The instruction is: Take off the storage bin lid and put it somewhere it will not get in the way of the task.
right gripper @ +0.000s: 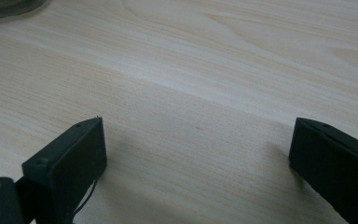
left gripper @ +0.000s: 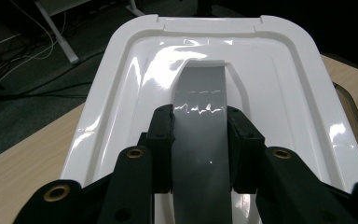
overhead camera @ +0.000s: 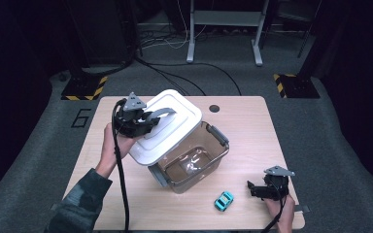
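Left gripper [overhead camera: 148, 120] clamped on the grey handle [left gripper: 199, 135] of a glossy white plastic lid [overhead camera: 162, 126], held tilted above a clear brown-tinted plastic storage box [overhead camera: 194, 162] mid-table. Right gripper [right gripper: 198, 154] resting low on the pale wooden table [right gripper: 205, 70], jaws wide apart and holding nothing, just beside a small turquoise toy car [overhead camera: 224, 200].

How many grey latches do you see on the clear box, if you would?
2: one latch on the far right end, one on the near left end. None looks hidden.
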{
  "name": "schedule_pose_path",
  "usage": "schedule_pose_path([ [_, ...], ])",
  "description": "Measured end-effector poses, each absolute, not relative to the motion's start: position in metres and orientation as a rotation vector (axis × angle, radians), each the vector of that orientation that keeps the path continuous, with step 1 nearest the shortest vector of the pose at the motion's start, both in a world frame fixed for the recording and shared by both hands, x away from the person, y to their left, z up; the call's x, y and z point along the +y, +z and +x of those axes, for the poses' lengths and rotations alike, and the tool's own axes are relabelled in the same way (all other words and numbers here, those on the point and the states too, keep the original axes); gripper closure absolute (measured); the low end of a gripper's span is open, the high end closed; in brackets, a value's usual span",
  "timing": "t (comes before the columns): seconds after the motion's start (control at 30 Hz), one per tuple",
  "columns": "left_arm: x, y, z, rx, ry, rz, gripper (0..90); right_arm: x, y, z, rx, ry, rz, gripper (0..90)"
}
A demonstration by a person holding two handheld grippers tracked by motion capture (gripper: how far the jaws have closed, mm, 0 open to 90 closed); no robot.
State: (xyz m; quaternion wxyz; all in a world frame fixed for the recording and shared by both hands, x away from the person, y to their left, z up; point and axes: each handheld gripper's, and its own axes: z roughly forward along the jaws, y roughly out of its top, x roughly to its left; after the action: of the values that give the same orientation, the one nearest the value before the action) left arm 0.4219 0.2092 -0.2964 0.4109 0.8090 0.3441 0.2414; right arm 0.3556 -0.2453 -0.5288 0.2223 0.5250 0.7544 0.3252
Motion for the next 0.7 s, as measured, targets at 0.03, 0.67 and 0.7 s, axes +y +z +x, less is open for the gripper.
schedule_pose_path([
  [0.03,0.209,-0.296,0.422,0.866,0.608,2.036,66.9,-0.245,-0.529,0.356,2.084,0.898,1.450,3.3],
  [0.67,0.247,-0.290,0.424,0.948,0.673,2.004,66.9,-0.245,-0.529,0.356,2.083,0.898,1.450,3.3],
  [0.7,0.251,-0.290,0.424,0.958,0.677,1.995,66.9,-0.245,-0.529,0.356,2.083,0.898,1.450,3.3],
])
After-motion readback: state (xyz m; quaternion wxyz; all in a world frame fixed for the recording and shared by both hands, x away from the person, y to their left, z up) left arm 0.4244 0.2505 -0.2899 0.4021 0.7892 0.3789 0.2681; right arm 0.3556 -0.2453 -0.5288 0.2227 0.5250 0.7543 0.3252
